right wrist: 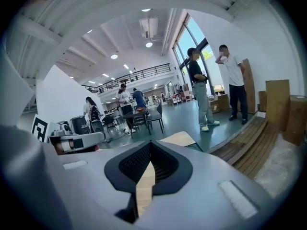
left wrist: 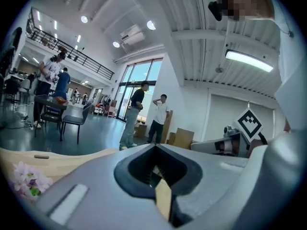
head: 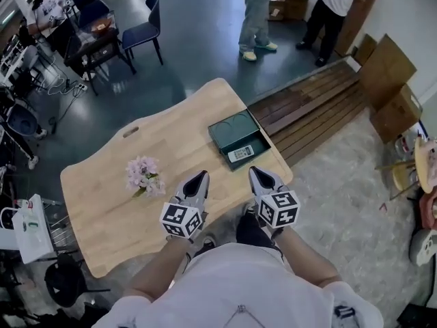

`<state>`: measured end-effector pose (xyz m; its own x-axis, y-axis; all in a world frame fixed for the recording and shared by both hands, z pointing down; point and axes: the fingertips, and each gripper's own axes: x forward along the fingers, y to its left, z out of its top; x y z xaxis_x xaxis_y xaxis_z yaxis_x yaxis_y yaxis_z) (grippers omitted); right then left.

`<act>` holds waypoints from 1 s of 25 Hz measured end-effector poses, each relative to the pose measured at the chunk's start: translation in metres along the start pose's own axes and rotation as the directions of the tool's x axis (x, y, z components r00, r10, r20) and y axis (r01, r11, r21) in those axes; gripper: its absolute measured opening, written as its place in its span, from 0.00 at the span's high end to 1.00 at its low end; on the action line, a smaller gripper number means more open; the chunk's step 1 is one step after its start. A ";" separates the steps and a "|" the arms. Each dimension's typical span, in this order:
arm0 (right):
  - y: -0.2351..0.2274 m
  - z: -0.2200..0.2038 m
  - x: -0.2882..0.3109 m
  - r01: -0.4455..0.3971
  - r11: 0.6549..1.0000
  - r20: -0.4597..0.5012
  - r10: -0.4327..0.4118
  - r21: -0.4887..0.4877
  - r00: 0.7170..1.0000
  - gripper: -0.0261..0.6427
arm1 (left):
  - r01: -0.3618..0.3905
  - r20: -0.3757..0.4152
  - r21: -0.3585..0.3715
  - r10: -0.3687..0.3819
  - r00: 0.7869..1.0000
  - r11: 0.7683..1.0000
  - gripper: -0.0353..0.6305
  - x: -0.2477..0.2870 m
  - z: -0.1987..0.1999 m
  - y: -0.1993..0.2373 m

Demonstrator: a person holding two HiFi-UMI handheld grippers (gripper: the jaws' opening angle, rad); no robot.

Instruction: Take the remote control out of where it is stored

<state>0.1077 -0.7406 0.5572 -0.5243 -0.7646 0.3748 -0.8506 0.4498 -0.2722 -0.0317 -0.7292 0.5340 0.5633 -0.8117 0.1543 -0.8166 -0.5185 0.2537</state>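
A grey-white remote control point(head: 240, 154) lies in the near half of an open dark green case point(head: 217, 144) on the right part of the light wooden table point(head: 102, 210). My left gripper point(head: 199, 178) and right gripper point(head: 255, 172) hover side by side over the table's near edge, just short of the case. Both point away from me, jaws together, with nothing held. In the left gripper view the jaws point(left wrist: 156, 150) meet over bare wood. The right gripper view shows the same for its jaws point(right wrist: 150, 145), and the remote is hidden in both.
A bunch of pale pink flowers point(head: 143, 175) lies on the table left of the grippers. Two people point(head: 256, 12) stand on the floor beyond the table. Chairs and a desk point(head: 102, 39) are at far left. Wooden planks point(head: 314, 111) and cardboard boxes point(head: 389, 87) lie to the right.
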 end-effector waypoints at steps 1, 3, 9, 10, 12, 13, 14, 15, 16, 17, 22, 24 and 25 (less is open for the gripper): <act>-0.008 0.007 0.009 -0.026 1.000 -0.006 0.026 -0.010 1.000 0.92 | -0.027 0.002 -0.005 0.027 1.000 1.000 0.95 0.012 0.001 0.003; -0.023 0.018 0.025 -0.079 0.996 -0.024 0.078 -0.033 0.997 0.92 | -0.076 0.009 -0.018 0.076 0.997 0.997 0.95 0.033 0.005 0.008; -0.053 0.037 0.067 -0.205 0.976 -0.087 0.198 -0.069 0.976 0.92 | -0.206 0.053 -0.068 0.209 0.976 0.976 0.95 0.067 0.022 0.022; -0.055 0.039 0.074 -0.221 0.973 -0.095 0.214 -0.072 0.972 0.92 | -0.227 0.052 -0.079 0.232 0.971 0.971 0.95 0.069 0.021 0.025; -0.057 0.041 0.084 -0.247 0.967 -0.103 0.239 -0.070 0.966 0.92 | -0.258 0.039 -0.092 0.262 0.964 0.962 0.95 0.071 0.015 0.031; -0.057 0.042 0.088 -0.255 0.965 -0.105 0.247 -0.068 0.963 0.92 | -0.265 0.030 -0.092 0.269 0.963 0.960 0.95 0.072 0.013 0.033; -0.057 0.043 0.092 -0.260 0.963 -0.106 0.253 -0.065 0.962 0.92 | -0.268 0.022 -0.089 0.271 0.962 0.959 0.95 0.075 0.011 0.035; -0.058 0.043 0.095 -0.262 0.963 -0.107 0.254 -0.061 0.961 0.92 | -0.267 0.015 -0.084 0.270 0.963 0.960 0.95 0.077 0.011 0.037; -0.059 0.043 0.098 -0.259 0.964 -0.109 0.252 -0.056 0.962 0.92 | -0.264 0.007 -0.077 0.265 0.964 0.962 0.95 0.081 0.010 0.040; -0.061 0.042 0.101 -0.253 0.966 -0.111 0.247 -0.049 0.963 0.92 | -0.256 -0.002 -0.067 0.257 0.967 0.964 0.95 0.085 0.010 0.042; -0.079 0.038 0.110 -0.206 0.978 -0.112 0.204 -0.014 0.973 0.92 | -0.176 -0.093 0.008 0.176 0.980 0.984 0.95 0.119 -0.001 0.049; -0.090 0.029 0.110 -0.172 0.985 -0.122 0.172 0.008 0.977 0.92 | -0.124 -0.159 0.033 0.128 0.979 0.992 0.95 0.137 -0.016 0.051; -0.096 0.024 0.110 -0.152 0.988 -0.127 0.154 0.023 0.980 0.92 | -0.100 -0.192 0.046 0.107 0.976 0.994 0.95 0.146 -0.025 0.051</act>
<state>0.1325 -0.8794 0.6030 -0.6494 -0.6216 0.4381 -0.7600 0.5501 -0.3460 0.0121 -0.8677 0.5930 0.4861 -0.7961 0.3606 -0.8739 -0.4462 0.1930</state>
